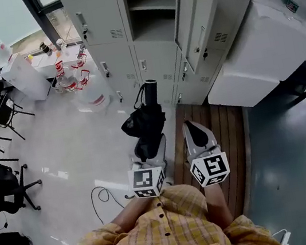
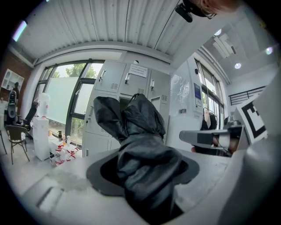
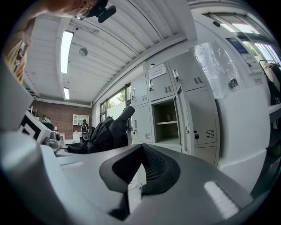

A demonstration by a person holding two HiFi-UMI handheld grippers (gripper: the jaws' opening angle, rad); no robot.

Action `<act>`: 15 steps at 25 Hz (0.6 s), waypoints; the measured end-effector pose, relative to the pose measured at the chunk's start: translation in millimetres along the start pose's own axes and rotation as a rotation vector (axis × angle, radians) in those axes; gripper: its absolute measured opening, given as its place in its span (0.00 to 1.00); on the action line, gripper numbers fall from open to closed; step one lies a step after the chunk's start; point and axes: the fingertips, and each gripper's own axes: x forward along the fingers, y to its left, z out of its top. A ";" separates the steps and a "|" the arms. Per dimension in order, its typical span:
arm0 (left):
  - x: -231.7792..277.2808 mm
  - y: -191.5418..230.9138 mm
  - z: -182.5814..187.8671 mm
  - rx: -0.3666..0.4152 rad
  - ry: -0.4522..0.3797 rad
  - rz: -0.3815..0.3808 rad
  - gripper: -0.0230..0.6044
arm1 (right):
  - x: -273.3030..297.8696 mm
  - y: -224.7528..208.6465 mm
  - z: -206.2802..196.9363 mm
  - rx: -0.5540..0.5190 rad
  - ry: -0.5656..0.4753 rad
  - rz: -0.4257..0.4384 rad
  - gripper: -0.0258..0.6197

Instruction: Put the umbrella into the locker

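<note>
Ahead of both claws: locker [image 1: 155, 28], one compartment open, its door [image 1: 197, 21] swung out toward the right claw's side.
Left claw [image 1: 149, 148]: clamped on the umbrella [image 1: 144, 121], jaws spread wide round the folded cloth.
Right claw [image 1: 194, 132]: jaws together, nothing between them; just beside the left claw, not touching the umbrella.
Umbrella position: projects forward out of the left claw, handle [image 1: 150, 88] leading toward the locker, clear of the floor.
Handling (judged): light. The folded canopy is soft, loose and probably slick, so it may sag or slide in the pads. Only the shaft inside gives stiffness.
Hold point (judged): mid-bundle, as taken now, squeezing through the cloth onto the shaft. The handle would be the firmer alternative.
Task stage (judged): carry in hand; umbrella not yet in the compartment.
Risk (judged): loose folds or the strap [image 1: 137, 98] catching on the door edge.
</note>
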 end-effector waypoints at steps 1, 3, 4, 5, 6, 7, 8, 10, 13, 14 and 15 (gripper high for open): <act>11.8 1.9 0.1 -0.006 0.001 -0.006 0.45 | 9.0 -5.3 -0.6 -0.003 0.007 0.002 0.02; 36.8 7.8 2.6 -0.015 0.001 -0.019 0.45 | 30.2 -17.2 0.3 -0.015 0.015 -0.001 0.02; 48.8 12.4 4.5 -0.018 0.002 -0.023 0.45 | 41.6 -22.9 1.5 -0.018 0.018 -0.005 0.02; 60.1 17.8 6.9 -0.022 0.005 -0.027 0.45 | 53.1 -28.1 3.2 -0.018 0.021 -0.008 0.02; 71.0 23.6 10.0 -0.026 0.007 -0.030 0.45 | 64.4 -32.8 5.6 -0.016 0.024 -0.009 0.02; 81.9 29.6 13.9 -0.030 0.008 -0.032 0.45 | 75.7 -37.4 8.9 -0.015 0.026 -0.010 0.02; 92.8 35.5 18.7 -0.033 0.008 -0.034 0.45 | 86.9 -42.0 12.8 -0.016 0.027 -0.012 0.02; 114.0 46.5 29.1 -0.038 0.004 -0.038 0.45 | 108.3 -51.8 20.6 -0.020 0.026 -0.022 0.02; 141.3 60.8 43.2 -0.042 0.001 -0.048 0.45 | 137.6 -65.1 30.9 -0.021 0.021 -0.040 0.02; 149.5 66.0 47.2 -0.041 0.000 -0.051 0.46 | 147.5 -68.6 34.3 -0.020 0.020 -0.045 0.02; 157.6 71.4 50.8 -0.039 0.000 -0.053 0.46 | 157.3 -71.7 37.5 -0.020 0.018 -0.047 0.02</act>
